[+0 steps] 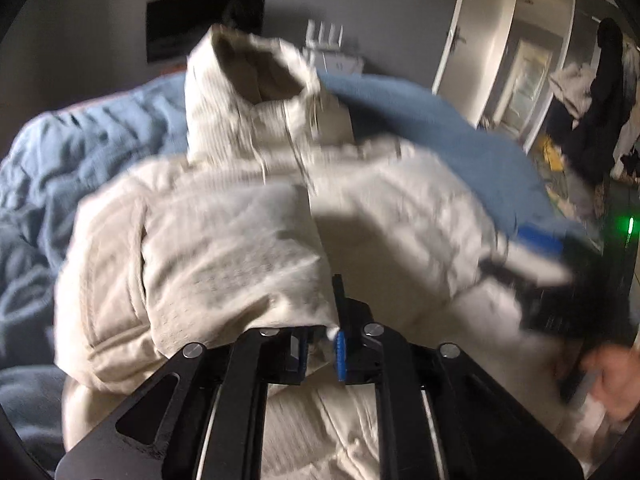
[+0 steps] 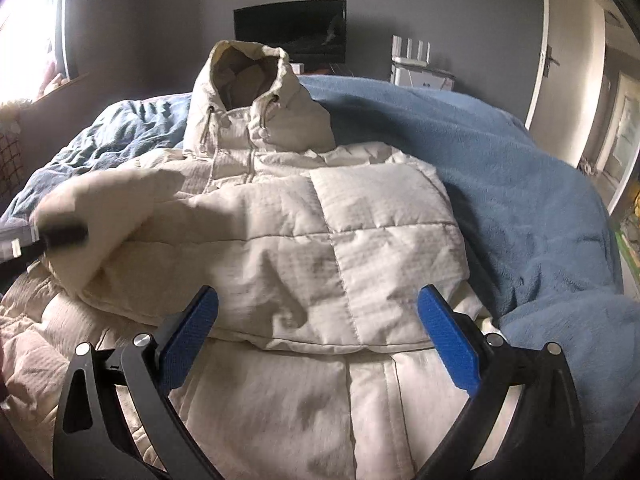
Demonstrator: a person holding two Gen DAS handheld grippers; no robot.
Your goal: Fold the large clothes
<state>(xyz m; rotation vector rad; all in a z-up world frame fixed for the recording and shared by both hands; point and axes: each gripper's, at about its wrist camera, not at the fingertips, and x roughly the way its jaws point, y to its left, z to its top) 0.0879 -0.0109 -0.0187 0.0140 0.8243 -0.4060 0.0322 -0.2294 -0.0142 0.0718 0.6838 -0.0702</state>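
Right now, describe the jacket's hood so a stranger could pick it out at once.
Start at the blue blanket that covers the bed; the cream puffer jacket lies spread on it. Follow the jacket to its far end, below the dark wall screen. The hood stands upright and gapes open, with drawstrings hanging at its neck, unlike the flat quilted panels.

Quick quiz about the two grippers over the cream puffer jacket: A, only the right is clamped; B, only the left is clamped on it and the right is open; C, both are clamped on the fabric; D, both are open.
B: the left gripper pinches a fold of the cream puffer jacket, while the right gripper has its blue fingers spread wide with no fabric pinched between them.
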